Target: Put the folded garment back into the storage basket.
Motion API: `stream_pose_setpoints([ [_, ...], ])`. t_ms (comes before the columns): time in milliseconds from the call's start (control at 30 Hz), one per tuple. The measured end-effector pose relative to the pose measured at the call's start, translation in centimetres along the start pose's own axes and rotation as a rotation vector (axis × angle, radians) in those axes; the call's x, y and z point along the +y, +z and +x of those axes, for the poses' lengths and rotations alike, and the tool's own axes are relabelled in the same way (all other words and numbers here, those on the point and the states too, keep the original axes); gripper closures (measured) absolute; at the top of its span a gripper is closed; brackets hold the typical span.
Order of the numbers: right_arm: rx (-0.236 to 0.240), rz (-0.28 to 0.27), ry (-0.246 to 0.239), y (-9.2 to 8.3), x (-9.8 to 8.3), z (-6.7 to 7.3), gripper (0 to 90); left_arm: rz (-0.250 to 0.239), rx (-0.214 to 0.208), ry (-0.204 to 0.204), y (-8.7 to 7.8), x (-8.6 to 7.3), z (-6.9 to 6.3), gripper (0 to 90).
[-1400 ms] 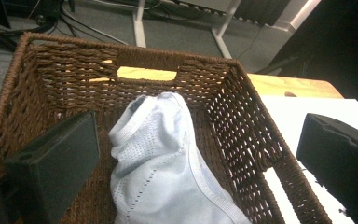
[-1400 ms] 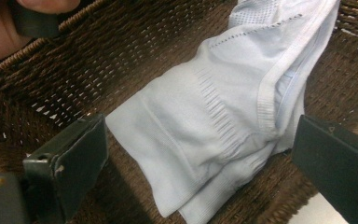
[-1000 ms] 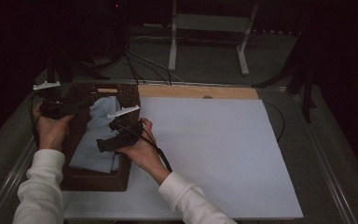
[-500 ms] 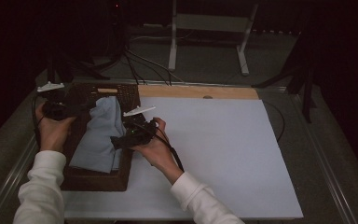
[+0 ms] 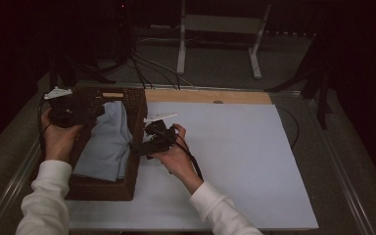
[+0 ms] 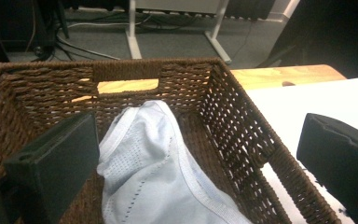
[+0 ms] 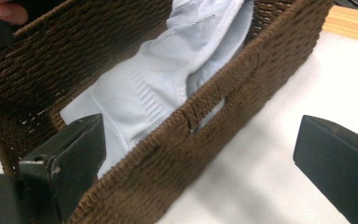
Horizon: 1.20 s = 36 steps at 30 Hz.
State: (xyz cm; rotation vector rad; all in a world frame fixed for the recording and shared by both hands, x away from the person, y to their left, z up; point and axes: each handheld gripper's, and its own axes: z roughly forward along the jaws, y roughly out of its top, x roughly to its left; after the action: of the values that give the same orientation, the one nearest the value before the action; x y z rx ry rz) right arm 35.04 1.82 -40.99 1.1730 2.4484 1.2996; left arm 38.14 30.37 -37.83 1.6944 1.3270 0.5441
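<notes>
In the dim high view the left gripper (image 5: 85, 111) is a dark shape over the far left corner of the basket (image 5: 132, 147), its jaws hard to make out; its own view shows them spread wide, one over the basket's inside, the other outside its wall above the white surface (image 6: 317, 102). The pale blue cloth (image 5: 105, 142) lies crumpled inside the basket, its near end cut off there. The right gripper (image 5: 139, 146) sits at the basket's right wall, jaws spread astride it, one above the cloth (image 7: 168, 79), gripping nothing.
</notes>
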Motion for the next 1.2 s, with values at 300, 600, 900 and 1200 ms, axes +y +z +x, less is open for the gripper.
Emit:
stream_pose_setpoints([
  [300, -0.009, -0.007, 0.010, -0.7, -0.5, -1.0, 2.8, -0.046, -0.037, -0.016, -0.7, -0.7, -0.4, 0.2],
  [600, -0.009, -0.018, 0.027, -1.6, -1.4, -1.8, 2.8, -0.064, -0.016, 0.025, -1.5, -1.4, -1.7, 0.2],
  [900, -0.027, -0.022, 0.011, -2.5, -2.2, -2.3, 2.8, -0.048, -0.019, 0.045, -1.8, -2.1, -3.5, 0.2],
  [1200, -0.038, -0.028, -0.001, -3.4, -2.9, -3.0, 2.8, -0.049, -0.018, 0.081, -2.1, -2.5, -5.5, 0.1],
])
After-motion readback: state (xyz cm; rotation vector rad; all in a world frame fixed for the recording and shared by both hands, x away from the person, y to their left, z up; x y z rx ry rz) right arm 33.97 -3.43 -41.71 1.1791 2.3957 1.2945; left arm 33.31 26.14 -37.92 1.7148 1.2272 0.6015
